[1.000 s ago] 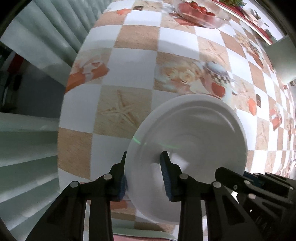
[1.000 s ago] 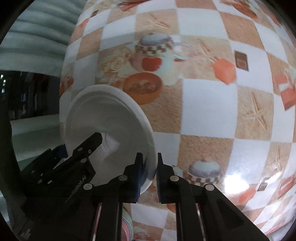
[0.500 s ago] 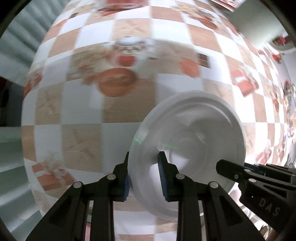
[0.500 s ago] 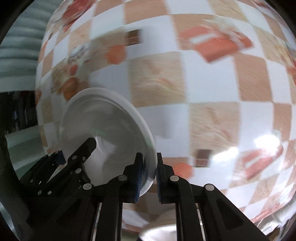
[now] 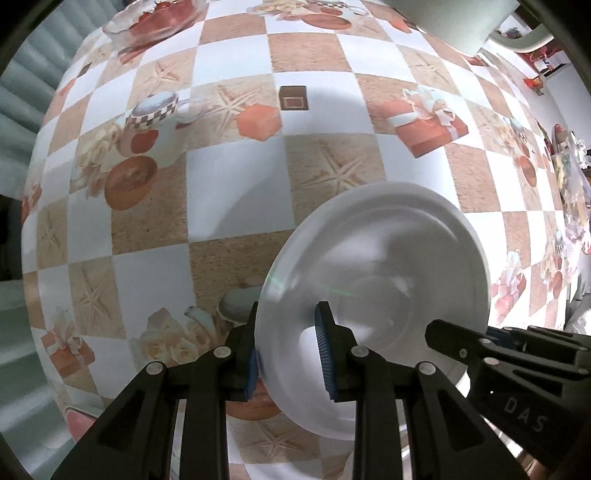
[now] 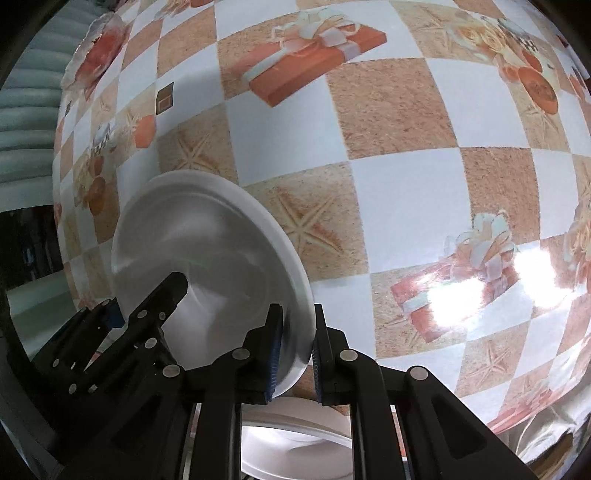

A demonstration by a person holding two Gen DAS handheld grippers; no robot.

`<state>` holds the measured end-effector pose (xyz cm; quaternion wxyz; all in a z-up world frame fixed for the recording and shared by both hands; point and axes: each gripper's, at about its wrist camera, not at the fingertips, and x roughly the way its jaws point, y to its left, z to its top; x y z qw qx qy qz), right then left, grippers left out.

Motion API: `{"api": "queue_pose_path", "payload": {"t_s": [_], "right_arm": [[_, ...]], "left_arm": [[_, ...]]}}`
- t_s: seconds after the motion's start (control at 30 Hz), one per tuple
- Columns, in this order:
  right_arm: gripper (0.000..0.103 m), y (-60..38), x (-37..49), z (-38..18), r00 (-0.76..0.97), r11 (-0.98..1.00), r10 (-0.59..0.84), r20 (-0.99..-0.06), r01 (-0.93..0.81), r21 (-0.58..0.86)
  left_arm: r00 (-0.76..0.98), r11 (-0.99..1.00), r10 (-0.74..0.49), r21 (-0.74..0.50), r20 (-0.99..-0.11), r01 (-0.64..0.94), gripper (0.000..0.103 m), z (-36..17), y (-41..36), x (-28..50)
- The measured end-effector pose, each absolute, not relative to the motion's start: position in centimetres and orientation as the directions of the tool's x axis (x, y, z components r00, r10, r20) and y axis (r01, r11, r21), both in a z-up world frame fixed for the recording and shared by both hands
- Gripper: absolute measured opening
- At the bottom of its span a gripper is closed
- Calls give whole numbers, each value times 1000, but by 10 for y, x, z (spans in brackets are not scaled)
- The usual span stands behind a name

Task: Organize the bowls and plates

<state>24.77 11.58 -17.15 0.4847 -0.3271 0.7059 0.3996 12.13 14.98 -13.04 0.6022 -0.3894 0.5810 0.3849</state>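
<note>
A white deep plate (image 5: 388,266) hangs tilted above the checked tablecloth (image 5: 229,177), carried between both grippers. My left gripper (image 5: 288,332) is shut on the plate's near left rim, one blue pad inside the dish and one outside. My right gripper (image 6: 296,332) is shut on the opposite rim of the same plate (image 6: 207,251). Each view shows the other gripper's black fingers reaching onto the plate: the right one (image 5: 498,354) and the left one (image 6: 147,325). Below the right gripper lies a second white plate (image 6: 295,446), partly hidden by the fingers.
A glass bowl of red fruit (image 5: 159,22) stands at the table's far left corner. A pale box (image 5: 454,22) sits at the far right, and a glass dish (image 5: 572,177) at the right edge. Ribbed grey-green cloth (image 6: 26,110) lies past the table's left edge.
Both grippers have carried the plate sideways over the tablecloth and rolled a little. The fruit bowl has slid to the upper left, and a second white plate has appeared under the right gripper.
</note>
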Motion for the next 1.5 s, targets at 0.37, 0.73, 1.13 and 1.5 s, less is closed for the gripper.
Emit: {"api": "queue_pose_path", "payload": {"t_s": [0.37,0.73,1.13,1.5], "right_arm": [[15,99,285,-128,-315,447,-14,-949,-851,276],[15,48,277,-87,-307,434,19,-951,-855,285],[17,-26,260,-89,-292,489,-35,-956,-839,238],[17,-51,247,-103,-303,518,-83,-949,-827,219]], "left_arm": [[44,430,76,-7,-996,-903,29,-72,129,127],[63,491,113,1,-992,-871,29,-35,89,115],[50,602,53,-8,-997,-799,29,-47,17,108],[21,619,-15,-26,-1000,-785,29,-66,4,102]]}}
